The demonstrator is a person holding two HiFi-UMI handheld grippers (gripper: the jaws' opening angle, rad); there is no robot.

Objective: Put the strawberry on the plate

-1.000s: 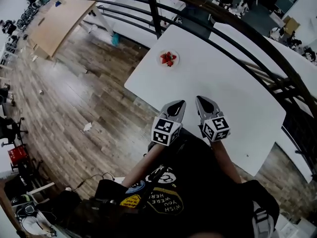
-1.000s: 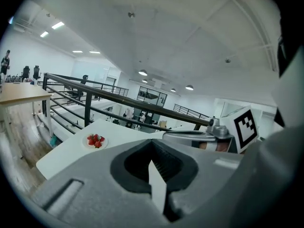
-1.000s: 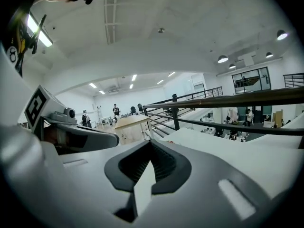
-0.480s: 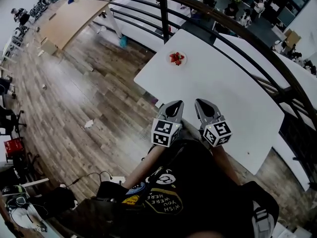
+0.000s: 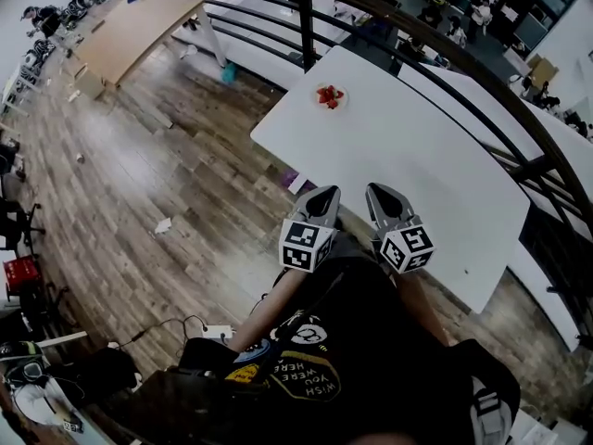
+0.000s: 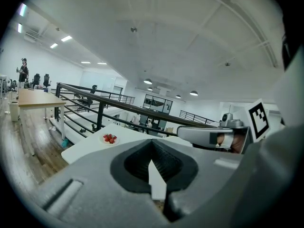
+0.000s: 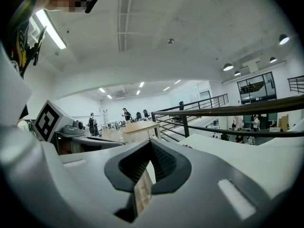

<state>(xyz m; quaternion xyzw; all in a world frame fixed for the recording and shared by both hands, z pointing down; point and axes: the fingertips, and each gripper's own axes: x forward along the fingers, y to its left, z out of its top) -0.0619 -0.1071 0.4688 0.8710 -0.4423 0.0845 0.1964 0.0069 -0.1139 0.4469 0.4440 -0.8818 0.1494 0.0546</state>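
My left gripper is closed. Its jaws meet at the tips with nothing between them, and through the slit behind the tips I see only the white table. My right gripper is closed and empty too. I hold the two side by side, near each other but not touching, at the near edge of the table, both pointing across it and a little downward. The strawberries lie in a small heap on the plate. The plate sits near the table's far corner, close to the dark railing. It is well apart from both grippers, with bare tabletop between. Wooden floor runs along the table's left side.
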